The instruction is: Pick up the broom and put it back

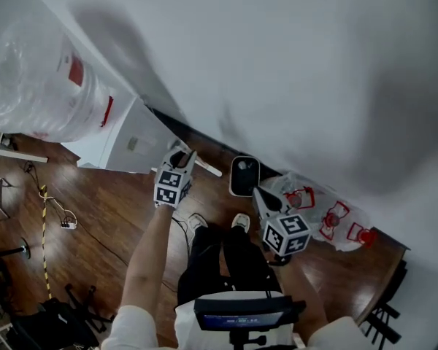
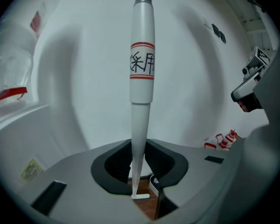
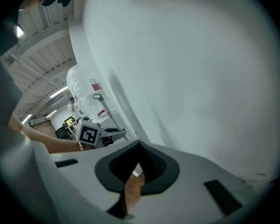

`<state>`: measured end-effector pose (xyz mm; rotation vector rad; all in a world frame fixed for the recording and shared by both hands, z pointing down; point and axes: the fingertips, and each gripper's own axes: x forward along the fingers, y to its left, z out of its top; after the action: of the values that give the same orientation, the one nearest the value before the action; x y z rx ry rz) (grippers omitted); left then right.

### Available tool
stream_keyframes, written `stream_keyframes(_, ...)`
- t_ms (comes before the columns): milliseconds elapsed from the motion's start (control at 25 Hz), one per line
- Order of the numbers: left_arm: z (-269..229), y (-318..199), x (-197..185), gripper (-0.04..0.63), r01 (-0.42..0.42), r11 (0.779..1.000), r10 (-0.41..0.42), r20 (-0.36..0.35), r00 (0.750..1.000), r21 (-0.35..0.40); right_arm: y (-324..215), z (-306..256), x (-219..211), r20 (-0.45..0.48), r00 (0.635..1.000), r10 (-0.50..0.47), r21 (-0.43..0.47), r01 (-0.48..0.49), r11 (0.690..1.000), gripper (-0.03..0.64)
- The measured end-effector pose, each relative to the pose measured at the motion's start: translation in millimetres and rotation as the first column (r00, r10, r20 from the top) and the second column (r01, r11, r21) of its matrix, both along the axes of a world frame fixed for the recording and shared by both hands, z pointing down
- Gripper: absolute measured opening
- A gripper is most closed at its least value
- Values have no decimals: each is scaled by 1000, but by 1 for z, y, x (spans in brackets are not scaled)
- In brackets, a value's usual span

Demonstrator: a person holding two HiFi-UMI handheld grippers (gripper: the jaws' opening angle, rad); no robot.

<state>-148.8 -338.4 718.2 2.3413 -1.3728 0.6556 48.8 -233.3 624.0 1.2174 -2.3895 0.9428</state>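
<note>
Left gripper view: left tongs [image 2: 139,148] clamp smooth tapered white broom [image 2: 142,59].

A red-printed bag [image 1: 328,221] lies at the floor's [image 1: 109,221] edge by the wall [image 1: 292,71] on my right; a wrapped bundle [image 1: 36,86] stands left.

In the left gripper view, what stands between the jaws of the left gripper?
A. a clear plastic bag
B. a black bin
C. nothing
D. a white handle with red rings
D: the white handle, ringed in red, runs up from between the pads of the left gripper, which are closed on it.
</note>
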Motion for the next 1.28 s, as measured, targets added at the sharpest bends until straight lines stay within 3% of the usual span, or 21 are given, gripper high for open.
stream_keyframes(280,70,-42,15,84,-84,986,89,24,996,-142,-12,15,2,2,995,103,-28,-103,994,11)
stream_keyframes(640,86,-116,48,83,-150,977,153,8,988,-150,-16,24,15,-8,973,231,-52,-231,971,11)
stream_keyframes(1120,90,-143,65,90,-169,978,172,20,985,-123,-14,26,24,-15,957,289,-55,-289,956,11)
stream_keyframes(1160,90,-146,65,100,-175,977,180,28,983,-122,-14,26,23,-12,958,287,-54,-287,956,11)
stream_keyframes(1240,90,-147,66,205,-180,975,187,38,982,-131,-12,28,21,-12,960,278,-58,-278,959,11)
stream_keyframes(1280,91,-145,63,220,-171,975,178,40,983,-139,-10,30,21,-14,962,272,-62,-272,960,11)
